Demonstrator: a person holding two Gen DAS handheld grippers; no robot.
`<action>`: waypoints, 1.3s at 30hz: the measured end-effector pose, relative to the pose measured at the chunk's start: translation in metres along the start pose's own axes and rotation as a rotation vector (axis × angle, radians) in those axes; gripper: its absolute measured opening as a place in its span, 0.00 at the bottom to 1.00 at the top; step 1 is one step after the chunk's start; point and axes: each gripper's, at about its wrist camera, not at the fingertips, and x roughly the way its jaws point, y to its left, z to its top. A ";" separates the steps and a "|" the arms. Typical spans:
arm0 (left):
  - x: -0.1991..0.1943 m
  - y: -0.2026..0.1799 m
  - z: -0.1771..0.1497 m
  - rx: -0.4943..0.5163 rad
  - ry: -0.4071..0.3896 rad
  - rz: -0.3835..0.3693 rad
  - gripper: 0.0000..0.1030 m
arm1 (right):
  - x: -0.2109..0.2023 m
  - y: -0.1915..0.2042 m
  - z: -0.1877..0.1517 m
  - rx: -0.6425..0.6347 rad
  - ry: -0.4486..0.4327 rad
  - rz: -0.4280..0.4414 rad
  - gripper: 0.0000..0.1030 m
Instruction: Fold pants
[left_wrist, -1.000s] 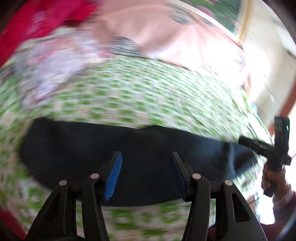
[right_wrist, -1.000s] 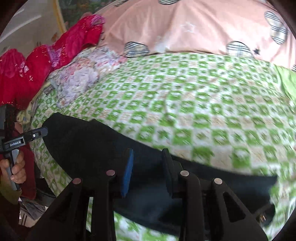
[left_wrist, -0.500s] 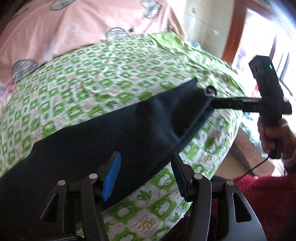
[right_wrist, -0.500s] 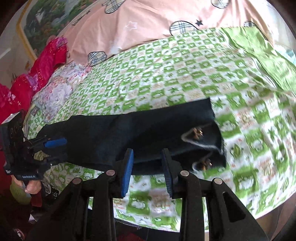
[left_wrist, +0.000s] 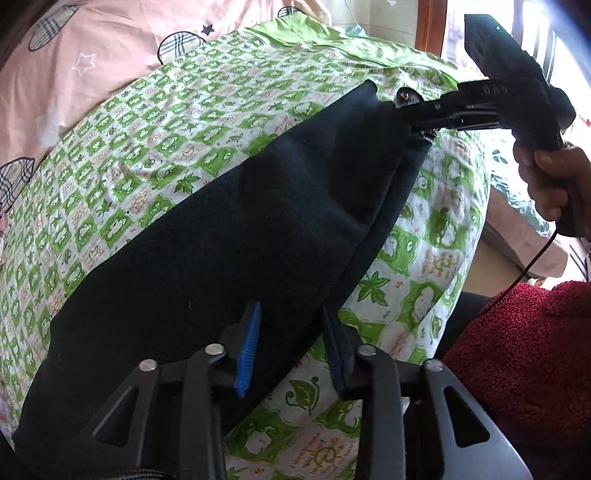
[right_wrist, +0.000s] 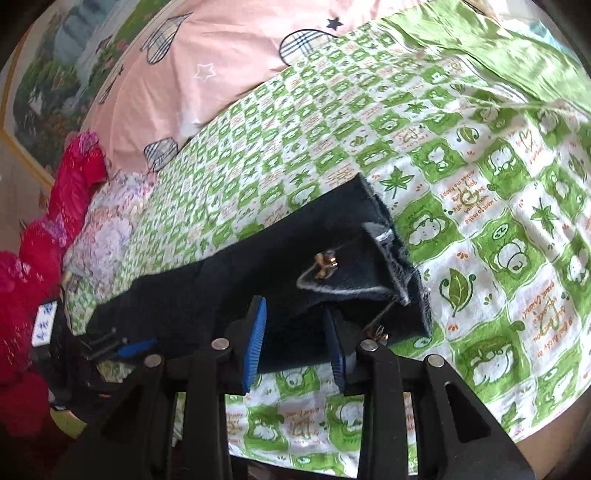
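Dark navy cloth, the pants (left_wrist: 229, 236), lies in a long band across a green-and-white checked bedsheet (left_wrist: 155, 122), running from about seven o'clock to one o'clock in the left wrist view. There the left gripper (left_wrist: 291, 350) has its blue pads on either side of the pants' near edge, and its jaws are closing with the cloth between them; whether the pads already press on it I cannot tell. Only this view shows the right gripper (left_wrist: 410, 122) from outside, at one o'clock, its black fingers drawn close on the far end of the pants, with the person's hand (left_wrist: 550, 181) around its handle and a cable hanging below. A dark red fuzzy fabric (left_wrist: 517, 354) fills the four o'clock corner.

The right wrist view shows what the other hides: the waist end of the pants (right_wrist: 351, 266), with pale stitched edging and small brass fittings (right_wrist: 325, 262), sitting at the gripper's (right_wrist: 295, 343) tips, its blue pads narrowly apart with the dark cloth between them. The left gripper (right_wrist: 122, 347) appears at nine o'clock. Further off are a pink quilt (right_wrist: 229, 74) at twelve o'clock, a floral pillow (right_wrist: 107, 229) and bright red bedding (right_wrist: 74, 184) at ten o'clock.

No containers are in sight.
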 end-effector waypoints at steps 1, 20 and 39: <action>0.001 0.000 0.000 0.002 0.000 0.000 0.23 | 0.000 0.000 0.000 0.000 0.000 -0.001 0.31; -0.003 -0.002 0.000 0.043 0.028 -0.099 0.18 | -0.018 -0.001 -0.019 -0.093 0.014 -0.089 0.05; 0.030 0.034 0.142 -0.032 0.026 -0.330 0.58 | -0.021 -0.041 -0.029 0.159 -0.045 0.015 0.41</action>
